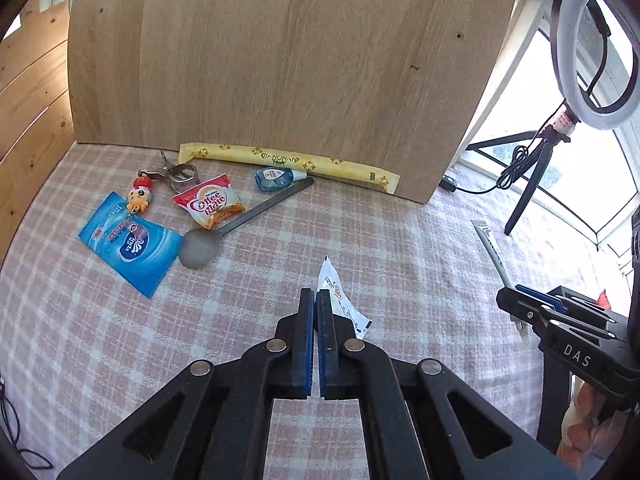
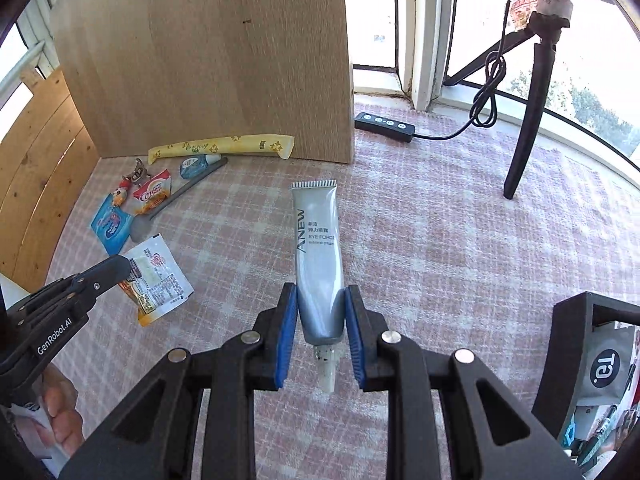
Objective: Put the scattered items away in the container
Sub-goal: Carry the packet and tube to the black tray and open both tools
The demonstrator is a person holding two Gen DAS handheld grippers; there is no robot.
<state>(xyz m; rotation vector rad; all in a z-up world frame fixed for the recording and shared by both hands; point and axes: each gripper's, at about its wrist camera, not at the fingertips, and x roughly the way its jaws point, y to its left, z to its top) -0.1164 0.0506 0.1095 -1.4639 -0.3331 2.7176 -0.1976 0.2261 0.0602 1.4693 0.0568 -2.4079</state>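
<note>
Right wrist shows my right gripper (image 2: 320, 312) clamping the tube (image 2: 318, 248) low, my left gripper (image 1: 316, 304) pinching the sachet's (image 1: 340, 296) edge; either could slip free.

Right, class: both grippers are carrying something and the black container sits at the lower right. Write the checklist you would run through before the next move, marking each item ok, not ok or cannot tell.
1. Left gripper shut on the white sachet: ok.
2. Right gripper shut on the silver tube: ok.
3. Tube lifted clear of the checked cloth: cannot tell.
4. Black container has room left: cannot tell, only one corner shows.
5. Path from tube to container unobstructed: ok.
6. All scattered items collected: not ok; spoon, blue packet and creamer packet remain by the wooden board.
</note>
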